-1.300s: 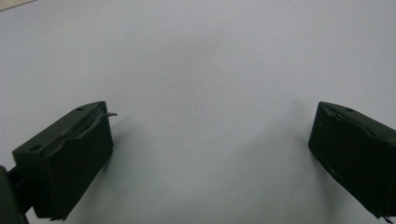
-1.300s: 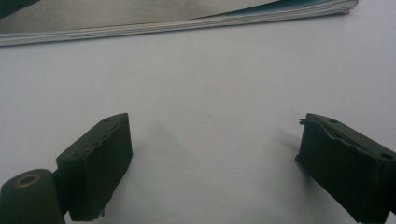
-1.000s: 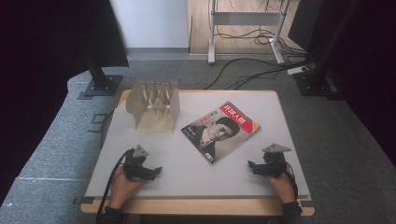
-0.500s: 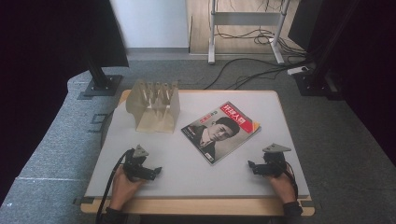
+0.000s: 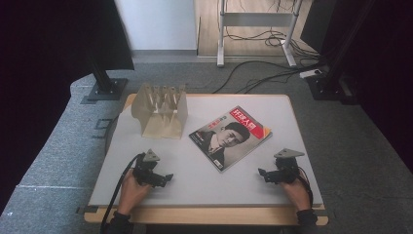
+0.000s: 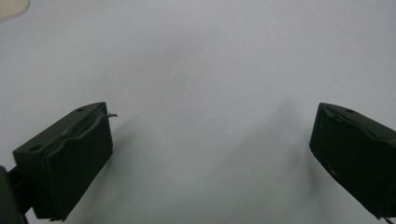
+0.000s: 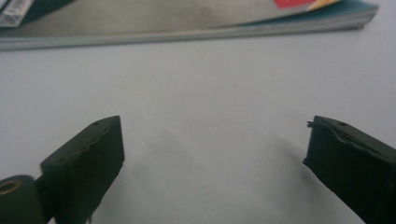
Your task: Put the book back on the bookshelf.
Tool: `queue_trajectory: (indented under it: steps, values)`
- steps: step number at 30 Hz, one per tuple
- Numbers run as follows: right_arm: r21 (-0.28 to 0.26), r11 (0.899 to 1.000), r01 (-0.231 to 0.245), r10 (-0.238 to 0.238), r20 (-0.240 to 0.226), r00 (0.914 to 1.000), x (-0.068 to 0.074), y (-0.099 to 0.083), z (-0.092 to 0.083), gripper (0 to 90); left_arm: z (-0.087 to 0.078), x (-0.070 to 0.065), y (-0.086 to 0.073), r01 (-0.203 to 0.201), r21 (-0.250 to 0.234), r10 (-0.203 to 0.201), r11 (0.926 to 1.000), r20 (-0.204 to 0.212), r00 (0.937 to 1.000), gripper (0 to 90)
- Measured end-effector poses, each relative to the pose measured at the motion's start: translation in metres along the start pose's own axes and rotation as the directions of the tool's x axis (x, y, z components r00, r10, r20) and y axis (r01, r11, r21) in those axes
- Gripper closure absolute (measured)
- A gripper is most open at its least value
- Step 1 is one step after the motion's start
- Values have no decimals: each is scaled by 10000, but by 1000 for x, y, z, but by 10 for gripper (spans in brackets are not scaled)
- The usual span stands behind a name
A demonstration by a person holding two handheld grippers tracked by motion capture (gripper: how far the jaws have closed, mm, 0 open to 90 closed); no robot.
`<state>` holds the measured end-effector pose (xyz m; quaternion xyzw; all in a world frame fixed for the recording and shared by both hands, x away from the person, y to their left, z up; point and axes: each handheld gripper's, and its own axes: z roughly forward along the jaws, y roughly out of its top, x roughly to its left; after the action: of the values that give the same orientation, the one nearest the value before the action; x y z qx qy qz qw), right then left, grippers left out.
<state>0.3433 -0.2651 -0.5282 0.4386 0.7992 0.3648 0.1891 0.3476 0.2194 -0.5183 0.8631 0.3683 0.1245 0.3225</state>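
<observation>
- The magazine [image 5: 230,136] lies flat and face up on the middle of the table, turned at an angle, untouched; its near edge [image 7: 187,35] shows just beyond your right gripper.
- Your right gripper [image 5: 263,174] rests at the near right of the table, a little apart from the magazine's near corner. Its jaws have just been opening and now stand spread wide with only bare tabletop between them, which suggests you are readying to take the magazine's edge.
- Your left gripper [image 5: 167,177] sits at the near left, well apart from the magazine, jaws likewise spread wide over bare surface.
- Compared with a second ago, the magazine and both hands sit where they were.
- A pale slotted rack [image 5: 159,110] stands at the far left, near the magazine's far-left corner.
- The table [image 5: 292,117] has a light grey top with a wooden rim; beyond lie grey carpet, trailing cables [image 5: 253,73], stand feet and dark curtains.
</observation>
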Motion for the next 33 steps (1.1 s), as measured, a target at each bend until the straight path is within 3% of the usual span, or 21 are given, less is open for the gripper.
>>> queue_trajectory:
  steps: [3, 12, 15, 17, 20, 25, 33]
  values:
    - [-296, 9995, 128, -128, 17, 9999, -1, 7, -6, 11, 4, -5, 16, -166, -313, 175, 9994, 291, 9994, 0]
    - [-182, 9989, 433, -435, -129, 9990, -1, 18, -3, 0, 10, -7, 41, -716, -177, 719, 9973, 161, 9973, 0]
    - [-229, 9958, 886, -886, -7, 9961, 0, 24, 0, 0, 13, -6, 52, -718, -229, 725, 9972, 274, 9970, 0]
    - [-179, 9959, 891, -893, -98, 9960, 0, 26, 1, 0, 14, -7, 55, -741, -291, 749, 9968, 287, 9968, 0]
    - [-279, 9937, 1089, -1101, -487, 9927, 1, 32, 7, 0, 19, -13, 68, -1083, -223, 1087, 9939, 188, 9939, 0]
    - [-370, 9924, 1170, -1191, -603, 9911, 2, 40, 12, 0, 26, -15, 82, -1084, -358, 1097, 9935, 368, 9933, 0]
    - [-72, 9913, 1316, -1317, -786, 9882, 0, 58, 27, 0, 42, -20, 108, -1125, -528, 1153, 9922, 532, 9919, 0]
